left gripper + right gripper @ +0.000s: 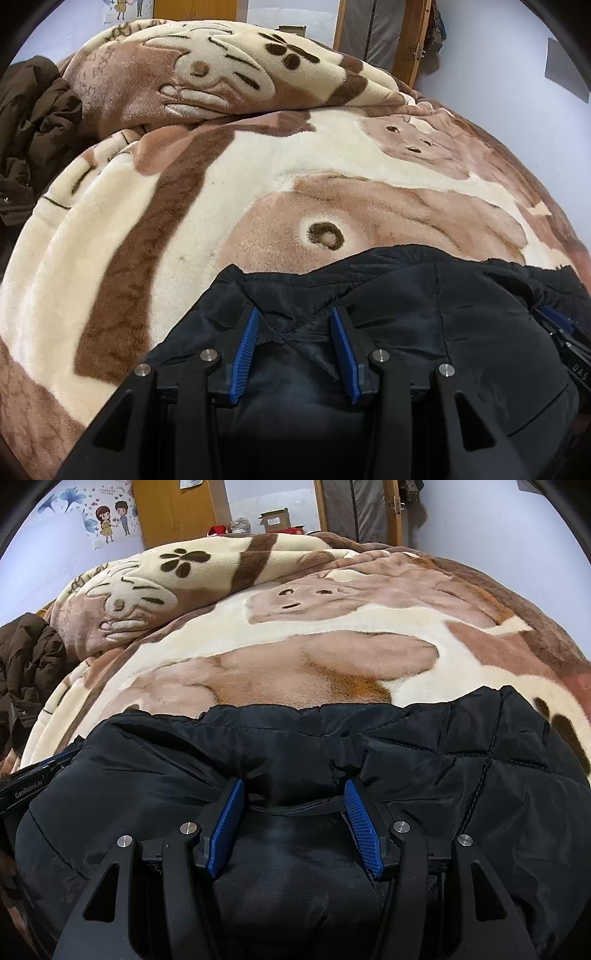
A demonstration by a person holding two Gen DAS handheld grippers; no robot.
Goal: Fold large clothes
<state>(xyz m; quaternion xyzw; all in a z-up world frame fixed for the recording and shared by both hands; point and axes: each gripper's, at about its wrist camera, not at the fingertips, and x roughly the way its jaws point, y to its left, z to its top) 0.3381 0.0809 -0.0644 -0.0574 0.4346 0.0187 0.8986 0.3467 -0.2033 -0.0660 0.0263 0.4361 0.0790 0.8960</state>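
A black padded jacket (424,314) lies bunched at the near edge of a plush blanket (221,192) on a bed. My left gripper (294,314) is shut on a thick fold of it, and the fabric fills the gap between the blue pads. In the right wrist view the same jacket (461,760) drapes over and around my right gripper (293,786), which is shut on another bulky fold. Each gripper shows at the edge of the other's view: the right gripper (561,332), the left gripper (33,786). The jacket's lower part is hidden below the fingers.
A crumpled brown coat (33,122) lies at the bed's left side, also the brown coat (26,664). The cream and brown blanket (332,646) is heaped at the far left. Behind stand a wooden wardrobe (173,509), a door frame (395,509) and a cardboard box (275,520).
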